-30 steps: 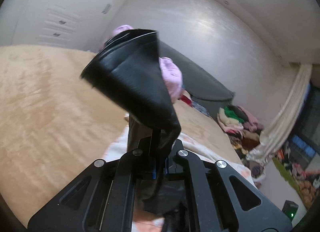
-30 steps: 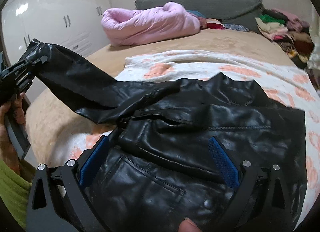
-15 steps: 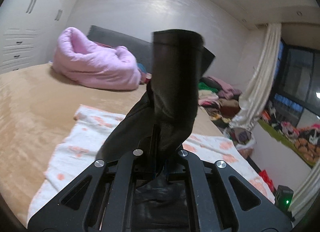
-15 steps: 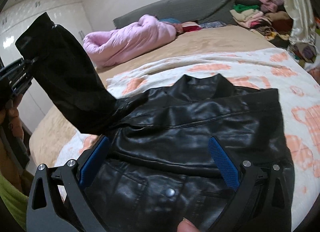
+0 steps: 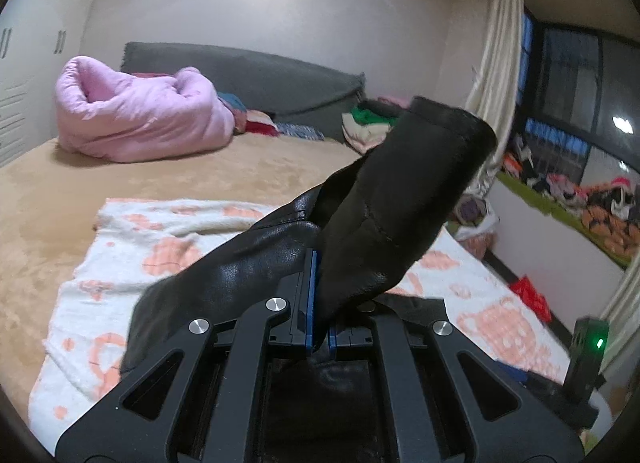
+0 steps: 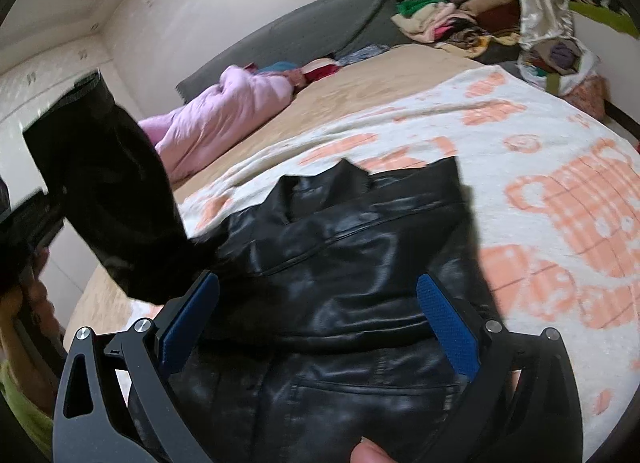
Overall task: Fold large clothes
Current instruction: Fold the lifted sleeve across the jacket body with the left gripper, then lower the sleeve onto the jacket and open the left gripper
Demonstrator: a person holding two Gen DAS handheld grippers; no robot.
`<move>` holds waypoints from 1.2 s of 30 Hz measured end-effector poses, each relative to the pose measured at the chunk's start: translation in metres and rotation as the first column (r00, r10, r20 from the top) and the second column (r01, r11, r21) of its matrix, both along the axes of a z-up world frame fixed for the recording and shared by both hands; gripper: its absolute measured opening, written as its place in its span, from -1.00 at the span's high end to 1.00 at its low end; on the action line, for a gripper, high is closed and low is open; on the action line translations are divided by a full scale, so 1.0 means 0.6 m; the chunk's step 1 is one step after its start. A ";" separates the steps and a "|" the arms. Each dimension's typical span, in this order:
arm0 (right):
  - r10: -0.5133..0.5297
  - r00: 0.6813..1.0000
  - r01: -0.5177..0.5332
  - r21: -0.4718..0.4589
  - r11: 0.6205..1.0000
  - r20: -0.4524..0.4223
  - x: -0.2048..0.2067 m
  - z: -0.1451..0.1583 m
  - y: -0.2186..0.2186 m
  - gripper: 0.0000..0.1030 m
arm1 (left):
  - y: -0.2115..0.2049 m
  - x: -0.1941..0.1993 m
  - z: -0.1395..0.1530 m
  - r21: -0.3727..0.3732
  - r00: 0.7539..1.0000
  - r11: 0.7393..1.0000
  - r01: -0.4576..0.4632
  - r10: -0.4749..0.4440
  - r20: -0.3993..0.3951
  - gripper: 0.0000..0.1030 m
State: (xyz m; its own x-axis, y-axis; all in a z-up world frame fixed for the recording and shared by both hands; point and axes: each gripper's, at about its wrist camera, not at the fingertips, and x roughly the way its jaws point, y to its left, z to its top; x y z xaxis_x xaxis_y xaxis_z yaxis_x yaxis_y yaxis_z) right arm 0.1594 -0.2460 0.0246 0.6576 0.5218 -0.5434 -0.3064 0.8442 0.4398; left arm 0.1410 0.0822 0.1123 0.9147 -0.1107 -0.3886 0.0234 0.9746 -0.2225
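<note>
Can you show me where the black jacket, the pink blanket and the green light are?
black jacket (image 6: pixel 340 263): right wrist view, on its shiny body.
pink blanket (image 5: pixel 140 119): left wrist view, on its bundled middle.
green light (image 5: pixel 599 343): left wrist view, on the glowing dot.

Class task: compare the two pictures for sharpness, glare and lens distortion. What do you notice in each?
Left wrist view: mostly sharp, the raised sleeve slightly smeared at its cuff; fisheye bends the curtain; the wall shows soft glare. Right wrist view: blurred throughout, the black jacket streaked with smeared highlights, the patterned blanket bulging; dark corners in both.
</note>
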 end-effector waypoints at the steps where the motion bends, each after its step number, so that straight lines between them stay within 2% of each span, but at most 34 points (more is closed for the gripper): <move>1: -0.017 1.000 0.017 0.009 1.000 -0.003 0.002 -0.001 -0.013 -0.91 | -0.010 0.005 -0.005 0.013 1.000 1.000 0.007 -0.007 -0.011 1.00; 12: -0.130 0.990 0.134 0.068 0.989 -0.059 0.017 -0.028 -0.109 -0.91 | -0.099 0.042 -0.116 0.148 0.981 0.985 0.085 -0.056 -0.187 0.98; 19: -0.103 0.992 0.110 0.090 0.990 -0.078 0.019 -0.037 -0.113 -0.91 | -0.144 0.044 -0.191 0.231 0.954 0.963 0.141 -0.070 -0.291 0.95; 24: -0.042 0.992 0.057 0.121 0.991 -0.120 0.027 -0.049 -0.099 -0.91 | -0.161 0.038 -0.239 0.300 0.932 0.938 0.171 -0.055 -0.358 0.87; 25: -0.031 0.991 0.048 0.125 0.991 -0.130 0.029 -0.051 -0.095 -0.91 | -0.162 0.038 -0.247 0.312 0.928 0.933 0.179 -0.054 -0.370 0.83; 27: 0.016 0.988 0.007 0.144 0.990 -0.156 0.032 -0.059 -0.081 -0.91 | -0.167 0.033 -0.257 0.328 0.924 0.927 0.182 -0.048 -0.378 0.54; 28: 0.041 0.985 -0.013 0.165 0.986 -0.168 0.033 -0.063 -0.075 -0.91 | -0.168 0.029 -0.263 0.335 0.922 0.924 0.186 -0.046 -0.386 0.00; 29: 0.063 0.982 -0.029 0.183 0.983 -0.181 0.033 -0.066 -0.068 -0.91 | -0.170 0.025 -0.264 0.341 0.921 0.921 0.189 -0.045 -0.387 -0.21; 32: 0.140 0.966 -0.084 0.247 0.965 -0.217 0.038 -0.075 -0.042 -0.87 | -0.177 0.010 -0.274 0.358 0.917 0.908 0.216 -0.062 -0.395 -0.21; 33: 0.161 0.961 -0.100 0.261 0.960 -0.227 0.040 -0.075 -0.033 -0.71 | -0.178 0.005 -0.275 0.358 0.916 0.907 0.221 -0.068 -0.394 -0.21; 36: 0.215 0.944 -0.137 0.296 0.945 -0.251 0.050 -0.076 -0.006 -0.61 | -0.172 -0.010 -0.271 0.328 0.918 0.917 0.228 -0.090 -0.387 -0.29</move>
